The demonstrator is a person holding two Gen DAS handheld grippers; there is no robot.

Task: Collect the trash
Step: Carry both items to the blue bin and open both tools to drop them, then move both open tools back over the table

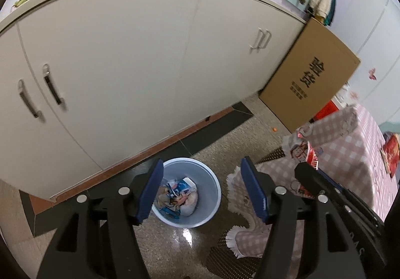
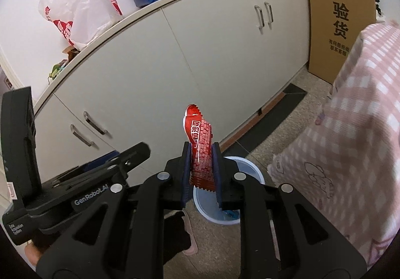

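1. Plainly, the right gripper (image 2: 202, 166) is clenched on a red snack wrapper (image 2: 200, 149). In the right wrist view the wrapper stands in the centre of the frame with its long axis running up and forward along the fingers, its serrated top well clear of the fingertips and its lower edge hanging just behind the pads.

2. The pale blue trash bin (image 2: 252, 170) sits on the floor right behind and below the wrapper in that view, lower centre of the frame. So the target lies beneath the grasped piece, slightly toward the right.

3. The left gripper (image 1: 202, 189) is spread wide and holds nothing. In the left wrist view its fingers frame the same trash bin (image 1: 212, 179) at lower centre, with crumpled packaging (image 1: 178, 194) already inside.

4. At the right of the left wrist view, the right gripper (image 1: 310, 166) appears with the wrapper (image 1: 306, 154) against a pink checked cloth (image 1: 350, 144), to the right of the bin rather than over it.

5. My judgement: the right hand carries the piece, and the drop depends on bringing the wrapper's lower end above the bin's mouth before letting go. The upright wrapper could catch the rim or flutter wide.

6. White cabinet doors (image 2: 225, 59) fill the background.
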